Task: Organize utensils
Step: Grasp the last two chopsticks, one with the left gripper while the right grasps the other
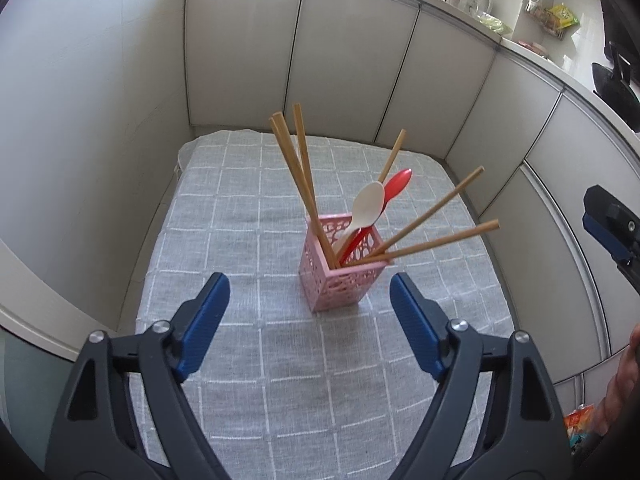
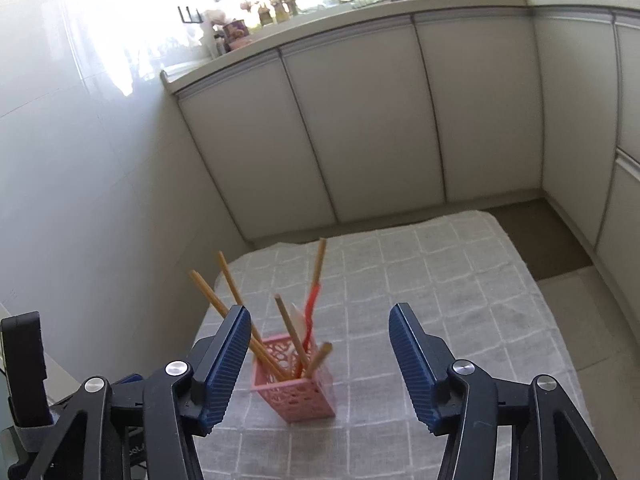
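While white cabinet doors [image 1: 352,68] wall in two sides, a grey checked cloth [image 1: 248,232] covers the table and bears a pink perforated holder [image 1: 340,284] near its middle. From the holder fan six wooden chopsticks [image 1: 298,184], a white spoon [image 1: 366,204] and a red spoon [image 1: 396,186]. Both the left gripper [image 1: 310,300] and right gripper [image 2: 320,334] hover short of the holder, fingers spread wide, gripping nothing.

The holder [image 1: 340,276] is pink with holes, the spoons white [image 1: 366,204] and red [image 1: 396,184], the cloth [image 1: 248,380] grey checked.
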